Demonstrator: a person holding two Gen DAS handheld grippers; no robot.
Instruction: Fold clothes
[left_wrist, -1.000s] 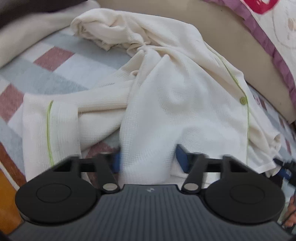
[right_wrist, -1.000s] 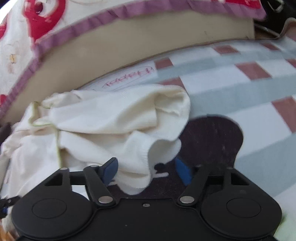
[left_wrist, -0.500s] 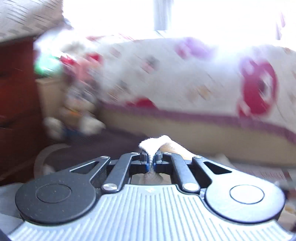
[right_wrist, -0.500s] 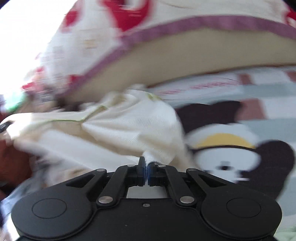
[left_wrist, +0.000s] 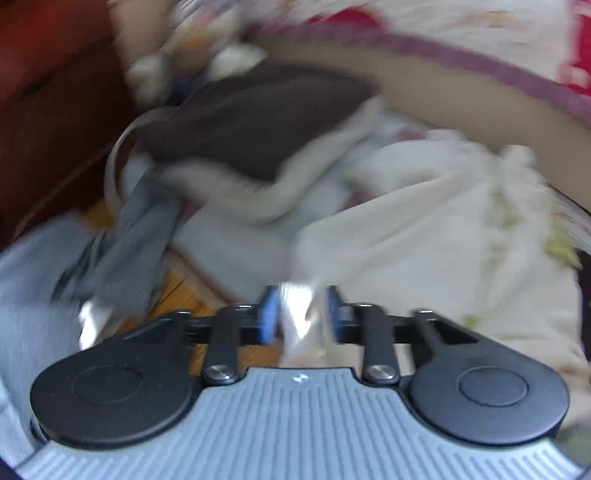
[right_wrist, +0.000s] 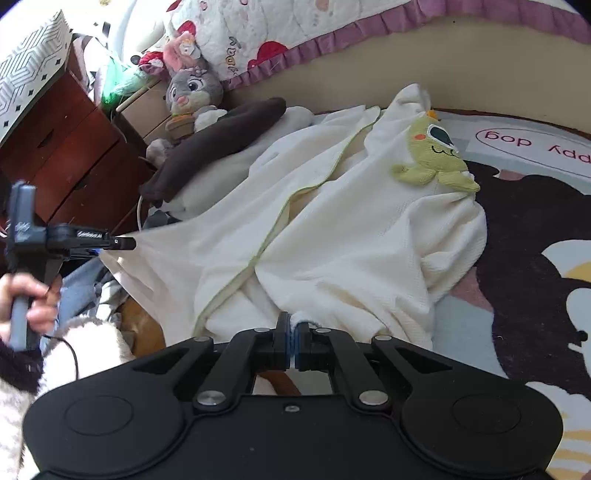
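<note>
Bed rug (right_wrist: 517, 229); right claw (right_wrist: 294, 345) pinches garment (right_wrist: 351, 229); left claw (left_wrist: 301, 317) opening around cloth.

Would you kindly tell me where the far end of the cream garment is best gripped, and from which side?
On the cream garment, I'd take the bunched peak above the green dinosaur patch. It sticks up, so a gripper could pinch it from above, arriving from the picture's right, where the rug is bare; the brown cushion crowds the left.
</note>
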